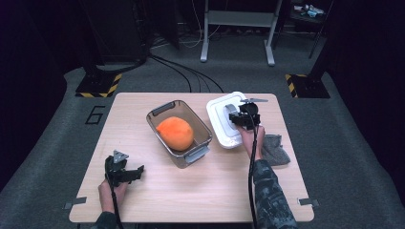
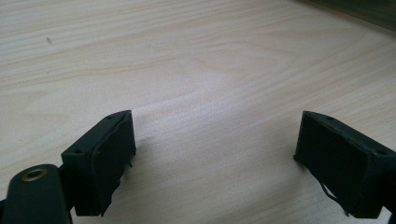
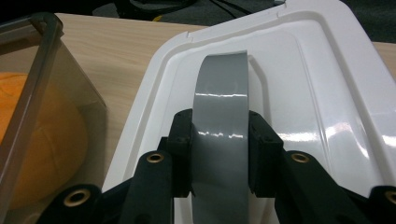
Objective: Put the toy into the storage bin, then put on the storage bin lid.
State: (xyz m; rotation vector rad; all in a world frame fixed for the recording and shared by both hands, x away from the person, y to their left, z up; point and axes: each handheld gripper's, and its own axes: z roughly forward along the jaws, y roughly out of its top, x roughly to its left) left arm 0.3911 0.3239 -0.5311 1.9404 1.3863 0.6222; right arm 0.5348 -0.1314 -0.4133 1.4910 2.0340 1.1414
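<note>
A clear plastic box stands mid-table with a round orange object inside. To its right is a white lid with a grey strap handle on top. My right gripper is shut on that handle. In the right gripper view both pads clamp the grey handle at my right gripper, with the white lid beneath and the box wall and orange object at left. Whether the lid is off the table I cannot tell. My left gripper rests open at the front left, and in its own view my left gripper has bare wood between its jaws.
A grey cloth lies beside the right hand near the table's right edge. The wooden table has open room along the front and at the back left. Beyond it are floor cables and a stand's legs.
</note>
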